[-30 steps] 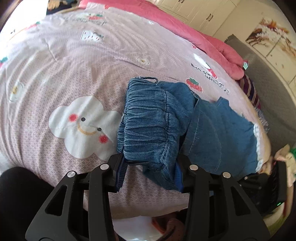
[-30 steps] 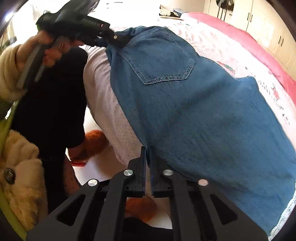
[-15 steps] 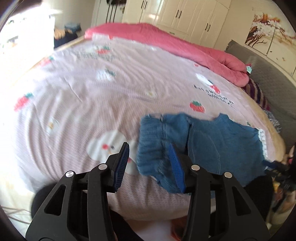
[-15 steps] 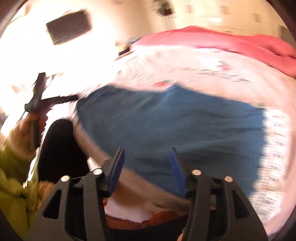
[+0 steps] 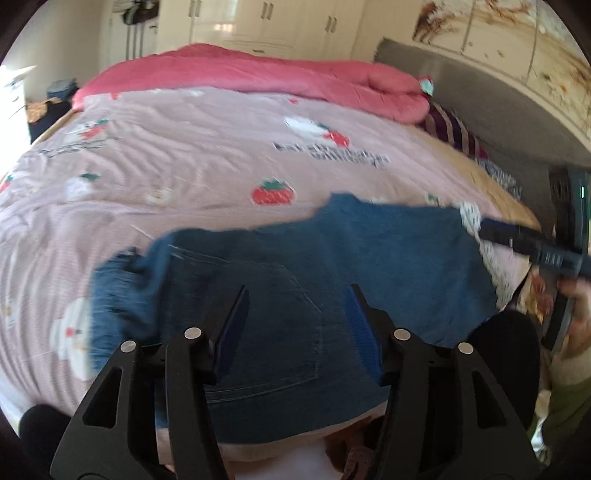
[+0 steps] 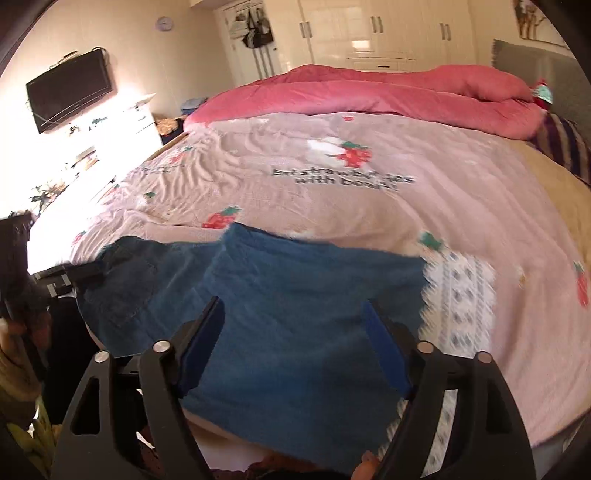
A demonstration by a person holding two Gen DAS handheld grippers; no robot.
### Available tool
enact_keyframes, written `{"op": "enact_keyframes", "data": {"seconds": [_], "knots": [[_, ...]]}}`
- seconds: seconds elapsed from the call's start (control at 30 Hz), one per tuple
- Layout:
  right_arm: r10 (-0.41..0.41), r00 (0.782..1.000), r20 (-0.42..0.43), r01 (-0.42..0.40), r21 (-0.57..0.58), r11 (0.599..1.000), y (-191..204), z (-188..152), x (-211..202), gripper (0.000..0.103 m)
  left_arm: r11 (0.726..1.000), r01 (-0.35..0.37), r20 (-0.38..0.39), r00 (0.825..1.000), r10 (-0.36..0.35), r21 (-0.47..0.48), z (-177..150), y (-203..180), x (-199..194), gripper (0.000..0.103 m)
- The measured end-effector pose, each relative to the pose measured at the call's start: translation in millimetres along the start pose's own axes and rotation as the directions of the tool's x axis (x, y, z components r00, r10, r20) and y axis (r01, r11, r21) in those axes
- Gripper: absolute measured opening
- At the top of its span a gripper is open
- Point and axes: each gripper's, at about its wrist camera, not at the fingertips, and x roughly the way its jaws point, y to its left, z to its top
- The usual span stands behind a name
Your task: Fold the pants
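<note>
Both tongs have let go of the pants and drawn back from the bed since the earlier frames, in which the left pair sat at the gathered waistband and the right pair was pinched shut at the fabric edge. Left gripper: jaws have just been opening and now stand apart above the denim, with no cloth pressed between the blue pads. Right gripper: jaws have just been opening and now stand wide apart, likewise gripping nothing. Pants: blue denim, lying spread flat at the near edge of the bed, waistband toward the left in the left wrist view, back pocket facing up; a white patterned lace hem lies at the far right end. Bedspread: pink, printed with strawberries, clouds and lettering; the pants rest directly on it. Red quilt: bunched along the far side of the bed. In the left wrist view the right tongs appear at the right margin, just beside the lace hem. Both views are motion-blurred. White wardrobes and a wall-mounted television stand behind.
</note>
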Motion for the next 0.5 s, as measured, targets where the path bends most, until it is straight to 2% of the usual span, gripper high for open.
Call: {"op": "enact_keyframes", "data": {"seconds": [0.1,0.17,0.27,0.37,0.4,0.5], "knots": [[-0.02,0.999,-0.045,0.02,0.005,1.0,-15.3,7.4,19.7,0.077,0.996,-0.074,-0.05,0.996,0.077,0.055,-13.3,-4.2,26.2,0.047],[-0.066,0.994,-0.087,0.068,0.023,0.997,-35.4,6.9,31.2,0.077,0.988,-0.129,-0.072,0.988,0.134,0.081,-20.8,0.6,36.4,0.047],[-0.104,0.987,-0.126,0.115,0.086,0.99,-71.8,3.6,38.4,0.077,0.986,-0.142,-0.071,0.986,0.148,0.085,-22.9,8.7,40.6,0.047],[-0.029,0.994,-0.107,0.046,0.161,0.986,-98.6,-2.2,37.2,0.073,0.99,-0.131,-0.069,0.988,0.135,0.056,-21.4,17.8,44.0,0.047],[-0.023,0.994,-0.103,0.041,0.168,0.985,-102.1,-3.8,37.5,0.069,0.992,-0.118,-0.073,0.99,0.121,0.04,-21.3,22.0,45.6,0.047],[-0.019,0.995,-0.095,0.035,0.169,0.985,-105.2,-8.3,41.4,0.069,0.994,-0.105,-0.073,0.992,0.107,0.032,-21.1,27.1,45.3,0.048]]}}
